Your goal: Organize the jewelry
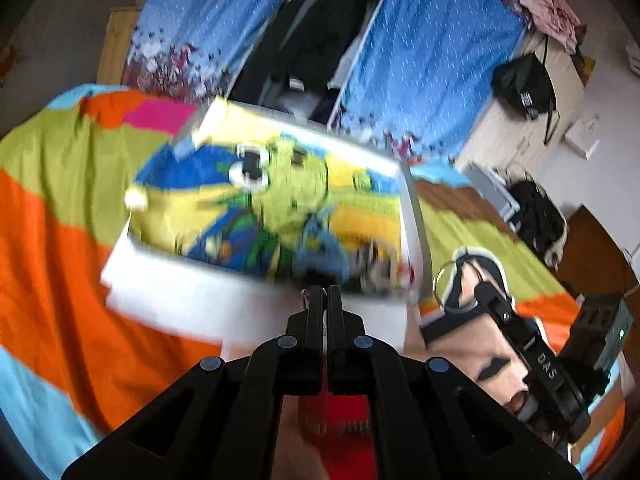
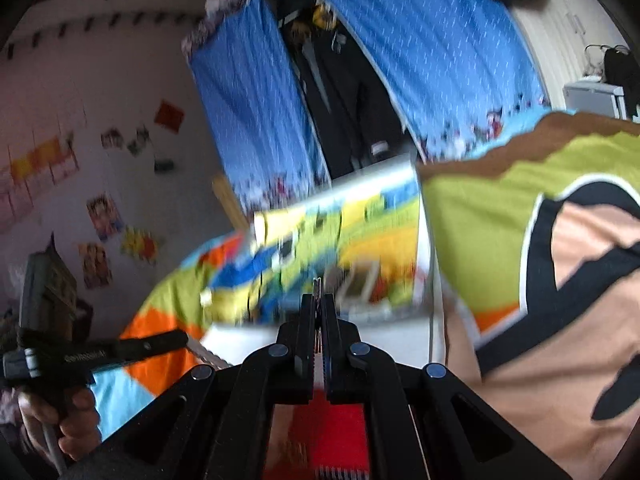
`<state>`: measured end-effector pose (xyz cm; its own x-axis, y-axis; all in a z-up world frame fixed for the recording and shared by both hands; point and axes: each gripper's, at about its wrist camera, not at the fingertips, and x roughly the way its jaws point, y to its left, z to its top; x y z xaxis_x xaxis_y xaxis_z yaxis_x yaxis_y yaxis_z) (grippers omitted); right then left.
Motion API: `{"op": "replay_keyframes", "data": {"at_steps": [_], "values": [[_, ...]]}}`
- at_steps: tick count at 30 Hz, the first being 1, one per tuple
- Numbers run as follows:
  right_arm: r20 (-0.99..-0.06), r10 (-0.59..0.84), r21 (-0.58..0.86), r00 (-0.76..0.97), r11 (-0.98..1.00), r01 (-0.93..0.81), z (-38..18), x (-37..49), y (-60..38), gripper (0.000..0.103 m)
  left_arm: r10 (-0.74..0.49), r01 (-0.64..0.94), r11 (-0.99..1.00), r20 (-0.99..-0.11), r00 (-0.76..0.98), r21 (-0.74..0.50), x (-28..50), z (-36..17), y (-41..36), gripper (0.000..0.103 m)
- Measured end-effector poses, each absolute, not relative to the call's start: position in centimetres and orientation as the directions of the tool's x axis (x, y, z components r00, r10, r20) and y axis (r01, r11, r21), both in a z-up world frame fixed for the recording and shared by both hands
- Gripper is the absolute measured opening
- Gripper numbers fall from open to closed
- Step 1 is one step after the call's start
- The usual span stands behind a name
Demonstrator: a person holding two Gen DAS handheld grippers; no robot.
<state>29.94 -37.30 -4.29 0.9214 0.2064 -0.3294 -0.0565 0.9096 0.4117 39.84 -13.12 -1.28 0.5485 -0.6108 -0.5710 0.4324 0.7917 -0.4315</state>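
- Silver hoop (image 1: 446,284): a thin ring-shaped piece, right of centre in the left wrist view. It is pinched at the tip of the right gripper (image 1: 478,294), whose fingers are pressed together on it. In the right wrist view only a thin metal edge shows between the tips.
- Left gripper (image 1: 324,292): fingers pressed together, at the lower centre of its own view. A small pale glint sits just beside the left fingertip; whether it is a held piece cannot be told through the blur.
- White tray (image 1: 240,308): shallow, lined with a cartoon print in yellow, green and blue. It lies on the bed (image 1: 40,240) at mid-frame, in front of both grippers.
- Remaining jewelry (image 1: 372,268): a blurred small cluster in the lower right corner of the tray. Single pieces cannot be made out.
- Bed cover: orange, lime, light blue and pink patches. It fills the left and lower right of the left wrist view.
- Step in hand, as judged: one piece has been taken out of the tray and is held clear of it, so the sorting is probably at an early to middle stage.
- Next move, as judged: carry the hoop to its proper spot with the grip kept firm, since so thin a ring could slip or twist, then spread the fingers only once it is low over that spot.
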Motion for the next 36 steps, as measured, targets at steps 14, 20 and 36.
{"op": "replay_keyframes", "data": {"at_steps": [14, 20, 36], "values": [[-0.442, 0.162, 0.456, 0.882, 0.888, 0.066, -9.2, 36.0, -41.0, 0.003, -0.555, 0.391, 0.832, -0.620, 0.555, -0.394, 47.5, -5.5, -16.5, 0.000], [-0.503, 0.068, 0.330, 0.862, 0.937, 0.118, -9.7, 36.1, -40.0, 0.005, -0.489, 0.384, 0.868, -0.674, 0.554, -0.314, 47.7, -6.4, -17.2, 0.001], [-0.458, -0.022, 0.204, 0.889, 0.971, 0.129, -7.6, 34.4, -39.4, 0.050, -0.362, 0.333, 0.926, -0.674, 0.644, -0.179, 43.7, -4.5, -17.2, 0.061]]}}
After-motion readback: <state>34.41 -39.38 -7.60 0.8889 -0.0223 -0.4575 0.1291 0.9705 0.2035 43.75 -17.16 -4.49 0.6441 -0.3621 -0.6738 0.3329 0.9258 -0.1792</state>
